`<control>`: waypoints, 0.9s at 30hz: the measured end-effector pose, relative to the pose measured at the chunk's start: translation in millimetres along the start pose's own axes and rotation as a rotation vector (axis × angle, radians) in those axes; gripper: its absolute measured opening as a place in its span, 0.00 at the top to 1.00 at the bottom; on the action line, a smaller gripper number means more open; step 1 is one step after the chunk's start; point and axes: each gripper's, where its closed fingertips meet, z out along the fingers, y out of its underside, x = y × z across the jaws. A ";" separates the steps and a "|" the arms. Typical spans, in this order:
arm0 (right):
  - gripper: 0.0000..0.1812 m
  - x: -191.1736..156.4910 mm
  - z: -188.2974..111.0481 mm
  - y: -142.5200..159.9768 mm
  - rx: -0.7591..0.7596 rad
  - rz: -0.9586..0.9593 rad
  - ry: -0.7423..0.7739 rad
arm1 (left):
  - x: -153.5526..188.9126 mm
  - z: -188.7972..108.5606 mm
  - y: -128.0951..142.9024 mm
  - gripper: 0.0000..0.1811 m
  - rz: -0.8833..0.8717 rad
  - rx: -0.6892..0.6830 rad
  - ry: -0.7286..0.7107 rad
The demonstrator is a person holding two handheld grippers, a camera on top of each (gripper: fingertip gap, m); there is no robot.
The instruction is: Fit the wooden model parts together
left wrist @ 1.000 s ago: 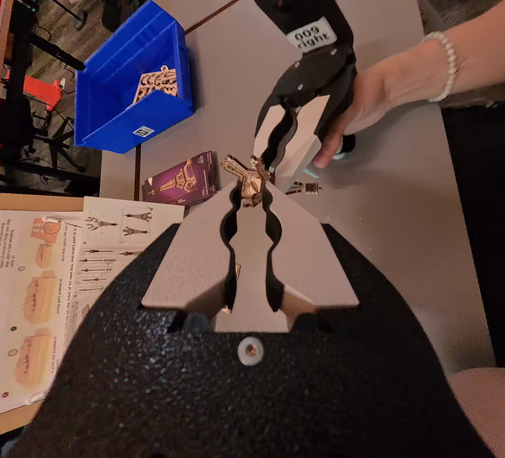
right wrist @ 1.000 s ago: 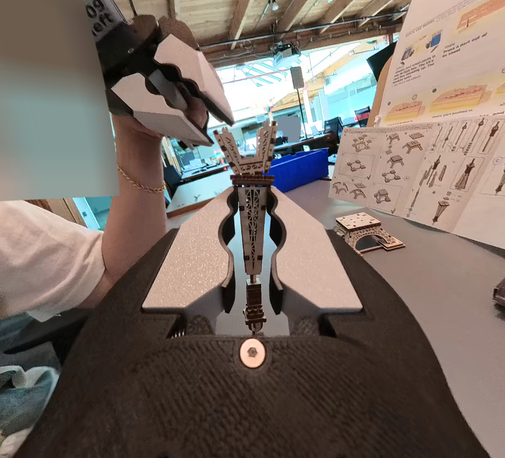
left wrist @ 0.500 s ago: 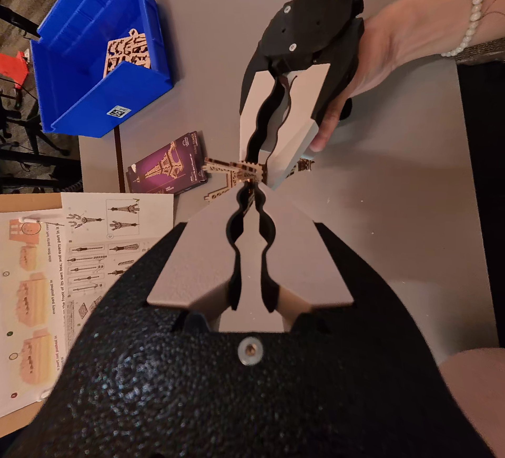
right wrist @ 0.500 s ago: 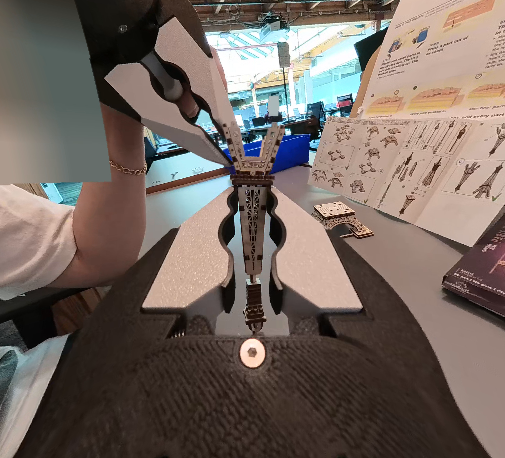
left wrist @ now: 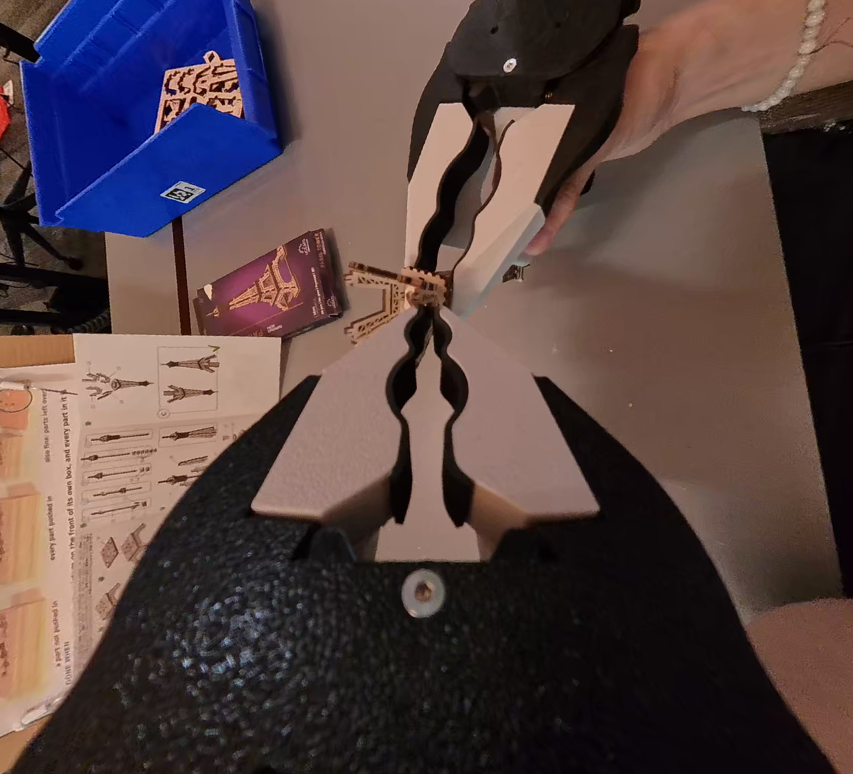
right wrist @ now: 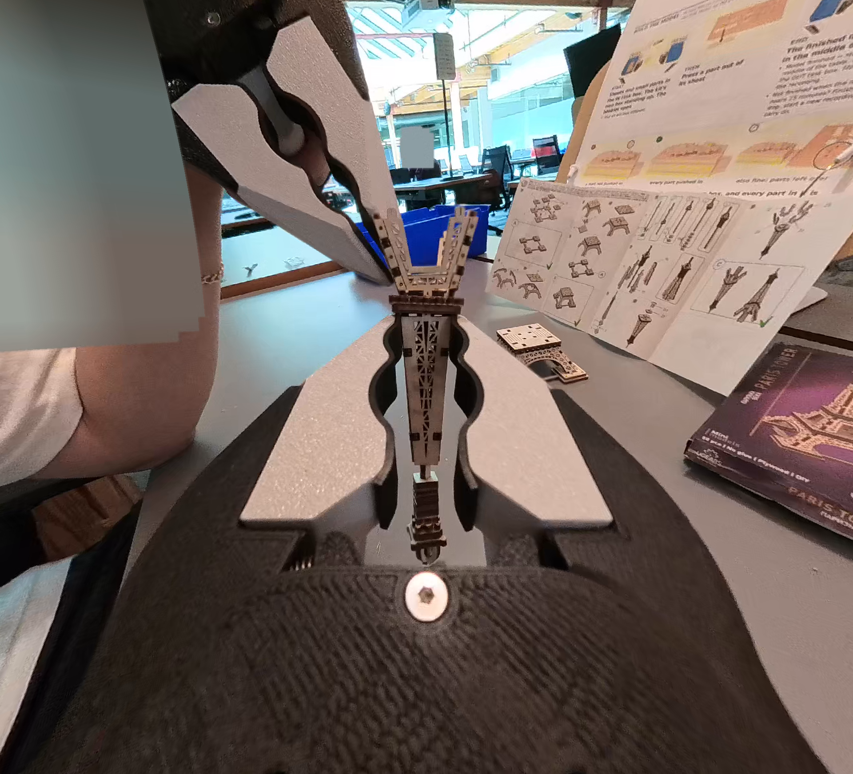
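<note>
My right gripper (right wrist: 427,323) is shut on the shaft of a wooden tower model (right wrist: 427,382). The spire points back at the camera and the splayed legs (right wrist: 454,244) stick out past the fingertips. My left gripper (left wrist: 423,313) comes from the upper left in the right wrist view (right wrist: 381,244), its tips closed on one leg (left wrist: 383,290). The right gripper also shows in the left wrist view (left wrist: 438,281), tip to tip with my left. A wooden arched base part (right wrist: 537,348) stands on the grey table (left wrist: 646,382).
A blue bin (left wrist: 138,152) holding a punched wooden sheet (left wrist: 198,92) stands at the table's far left. A purple model box (left wrist: 272,286) lies nearby and shows in the right wrist view (right wrist: 775,442). Instruction sheets (right wrist: 692,244) stand propped at the right. Only a small space, under 4 cm, lies between the two pairs of fingers.
My left gripper has moved in to the tower's legs and closed its tips on one leg. The right gripper has kept its hold and come closer.
</note>
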 end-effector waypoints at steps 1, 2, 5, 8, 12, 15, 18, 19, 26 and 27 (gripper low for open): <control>0.91 1.7 -0.3 0.2 -0.006 0.006 0.011 | -0.8 0.9 -0.2 1.00 0.003 -0.004 -0.002; 0.91 3.2 -0.7 0.1 -0.006 0.004 0.024 | -1.1 1.3 0.1 1.00 0.000 -0.008 0.000; 0.90 4.1 -0.5 1.2 -0.011 0.017 0.031 | -1.2 1.7 0.7 1.00 -0.010 -0.004 0.018; 0.91 3.7 -0.1 2.7 -0.023 0.014 0.033 | 0.3 2.6 3.2 1.00 -0.030 0.002 0.055; 0.90 2.6 0.9 5.2 -0.046 -0.001 0.033 | 3.1 2.1 5.5 1.00 -0.039 0.017 0.103; 0.91 0.2 1.1 6.2 -0.061 -0.028 0.024 | 6.1 1.5 6.8 1.00 -0.040 0.040 0.147; 0.91 -1.3 2.0 9.7 -0.092 -0.051 0.021 | 9.7 3.2 11.7 1.00 -0.031 0.033 0.187; 0.91 -1.7 2.5 11.8 -0.105 -0.061 0.020 | 10.9 3.8 12.7 1.00 -0.030 0.032 0.200; 0.91 -1.6 1.8 15.8 -0.142 -0.100 0.021 | 13.0 4.5 11.6 1.00 0.008 0.022 0.192; 0.91 -2.5 1.2 14.6 -0.136 -0.111 0.015 | 11.8 4.1 11.2 1.00 0.009 0.029 0.185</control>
